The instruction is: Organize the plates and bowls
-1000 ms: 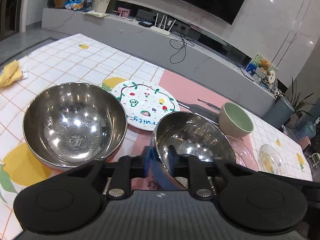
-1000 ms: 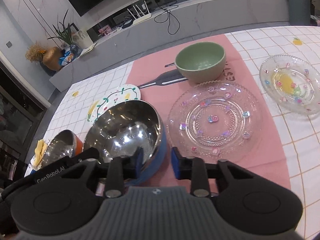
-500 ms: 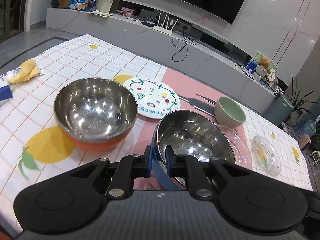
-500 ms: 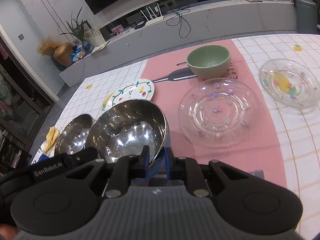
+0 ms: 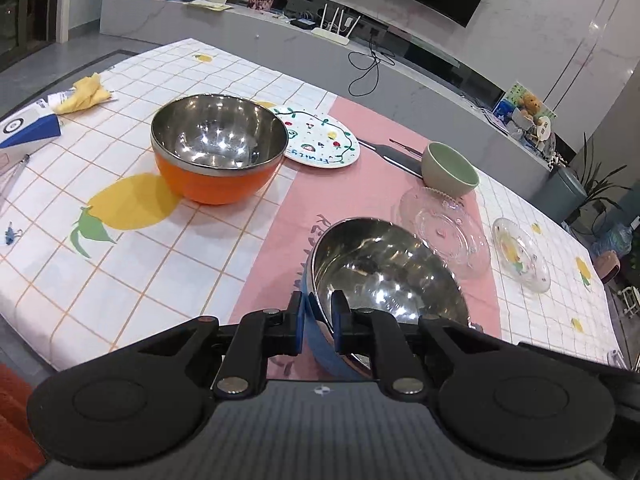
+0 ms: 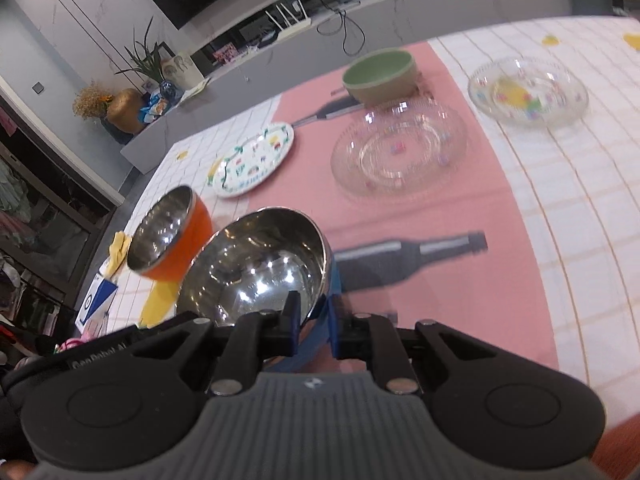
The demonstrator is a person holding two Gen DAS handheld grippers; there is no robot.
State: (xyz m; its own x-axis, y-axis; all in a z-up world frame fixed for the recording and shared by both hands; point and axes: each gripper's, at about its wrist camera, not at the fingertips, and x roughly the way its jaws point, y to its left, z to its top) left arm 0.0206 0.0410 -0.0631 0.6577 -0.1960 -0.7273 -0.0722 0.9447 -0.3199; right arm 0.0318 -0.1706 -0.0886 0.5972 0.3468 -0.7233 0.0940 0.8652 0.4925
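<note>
Both grippers hold a blue steel-lined bowl (image 5: pixel 384 276) by its rim and keep it lifted above the pink runner. My left gripper (image 5: pixel 318 326) is shut on its near-left rim. My right gripper (image 6: pixel 312 330) is shut on its near-right rim; the bowl (image 6: pixel 256 264) tilts in that view. An orange steel-lined bowl (image 5: pixel 218 146) stands on the table to the left, also in the right wrist view (image 6: pixel 172 236). A painted white plate (image 5: pixel 320 140), a green bowl (image 5: pixel 450 168), a large glass plate (image 5: pixel 448 232) and a small glass plate (image 5: pixel 520 254) lie beyond.
The table (image 5: pixel 132 240) has a white checked cloth with lemon prints and a pink runner. A yellow cloth (image 5: pixel 86 92) and a blue-white box (image 5: pixel 28 132) lie at the far left. The near table edge drops off below the left gripper.
Both grippers have lifted the blue bowl and drawn it back toward the near edge. The orange bowl and plates now look farther away. The right gripper went from open to shut on the rim.
</note>
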